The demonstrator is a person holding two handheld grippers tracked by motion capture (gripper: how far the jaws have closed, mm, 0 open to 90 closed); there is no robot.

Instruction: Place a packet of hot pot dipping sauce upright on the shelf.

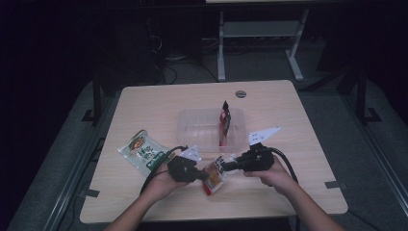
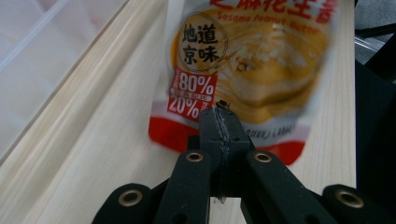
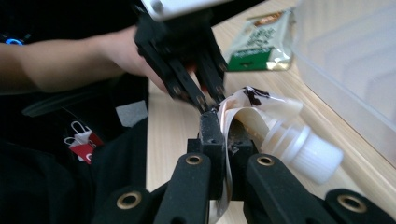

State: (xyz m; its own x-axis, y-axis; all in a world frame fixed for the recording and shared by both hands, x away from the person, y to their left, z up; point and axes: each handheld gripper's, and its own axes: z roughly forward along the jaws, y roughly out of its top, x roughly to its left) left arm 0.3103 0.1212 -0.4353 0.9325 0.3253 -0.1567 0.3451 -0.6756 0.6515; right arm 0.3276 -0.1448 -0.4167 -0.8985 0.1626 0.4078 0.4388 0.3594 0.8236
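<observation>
Orange sauce pouch (image 1: 214, 175) gripped at both ends.
I had left claw (image 1: 204, 176) and right claw (image 1: 226, 166) clamped on it, just before the clear tub (image 1: 190, 126) on the table (image 1: 144, 103).

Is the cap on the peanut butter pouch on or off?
On. The white screw cap sits on the spout of the peanut butter pouch, seen in the right gripper view.

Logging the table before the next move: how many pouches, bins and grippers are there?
Pouches: 3 (peanut butter pouch, green pouch, red pouch standing in the bin)
Clear bin: 1
Grippers: 2 (left gripper, right gripper)
Total: 6
</observation>
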